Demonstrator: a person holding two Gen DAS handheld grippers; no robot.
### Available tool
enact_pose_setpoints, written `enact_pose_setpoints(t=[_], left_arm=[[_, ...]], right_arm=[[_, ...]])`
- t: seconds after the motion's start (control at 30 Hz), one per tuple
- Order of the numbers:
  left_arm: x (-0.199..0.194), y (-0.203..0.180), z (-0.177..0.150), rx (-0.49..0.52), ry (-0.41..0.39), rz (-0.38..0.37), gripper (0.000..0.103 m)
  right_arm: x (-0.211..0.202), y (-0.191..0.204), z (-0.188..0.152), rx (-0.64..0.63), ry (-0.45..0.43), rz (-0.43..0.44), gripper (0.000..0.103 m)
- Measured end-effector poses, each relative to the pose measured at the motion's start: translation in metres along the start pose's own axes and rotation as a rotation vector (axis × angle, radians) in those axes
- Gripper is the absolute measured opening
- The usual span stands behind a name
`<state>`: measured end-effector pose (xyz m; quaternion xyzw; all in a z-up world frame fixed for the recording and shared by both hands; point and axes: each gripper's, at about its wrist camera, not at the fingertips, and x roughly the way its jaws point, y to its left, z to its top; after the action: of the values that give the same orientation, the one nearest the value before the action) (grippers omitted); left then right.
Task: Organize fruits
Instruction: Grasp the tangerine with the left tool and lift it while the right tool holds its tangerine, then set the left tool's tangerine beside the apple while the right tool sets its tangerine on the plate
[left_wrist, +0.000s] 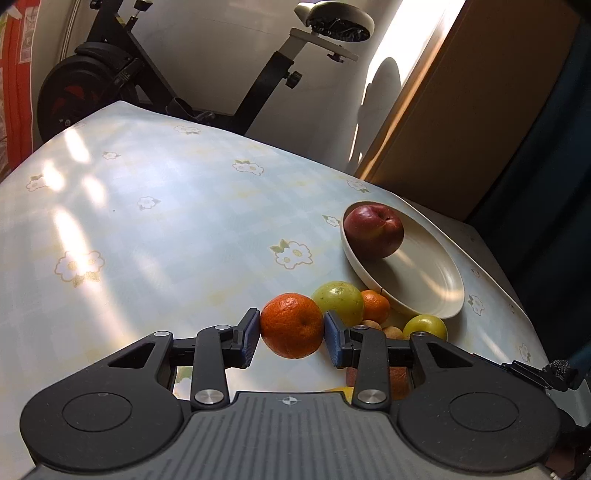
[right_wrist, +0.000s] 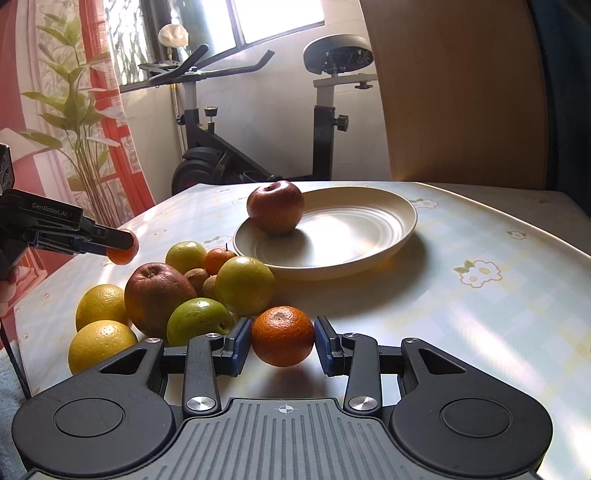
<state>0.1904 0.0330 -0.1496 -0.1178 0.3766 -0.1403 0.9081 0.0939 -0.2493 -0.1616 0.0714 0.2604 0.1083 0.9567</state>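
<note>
While clamped, tangerine (left_wrist: 291, 325) glossy, dimpled, deep orange, round.

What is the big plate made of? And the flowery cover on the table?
Plate: probably ceramic or melamine; smooth cream surface with a soft sheen and moulded rings. Table cover: likely wipeable vinyl; glossy, mirrors the window light, printed flowers.

Table (right_wrist: 480, 295), flowered cloth.
Cream plate (right_wrist: 369, 258) far centre; loose fruit pile (right_wrist: 155, 295) near left (apples, lemons, small oranges) beside it.
</note>
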Motion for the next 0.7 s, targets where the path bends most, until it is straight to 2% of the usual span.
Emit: enact_pose_setpoints(t=[0.13,0.27,0.53,0.7], left_arm=[[-0.003,-0.014,0.015,0.048,-0.026,-0.03,0.04],[0.006,-0.032,0.03,0.083,-0.008,-0.081,0.04],[0.053,-0.062,0.048,0.163,0.051,-0.103,0.04],[0.079,-0.076,0.05,0.2,0.103,-0.112,0.04]], right_arm=[[-0.004,-0.003,0.0,0.025,-0.028,-0.011,0.034],[-0.005,-0.004,0.001,0.037,-0.044,-0.024,0.034],[-0.001,-0.012,0.024,0.019,-0.078,-0.045,0.034],[0.022,-0.017,0.046,-0.013,-0.086,-0.046,0.034]])
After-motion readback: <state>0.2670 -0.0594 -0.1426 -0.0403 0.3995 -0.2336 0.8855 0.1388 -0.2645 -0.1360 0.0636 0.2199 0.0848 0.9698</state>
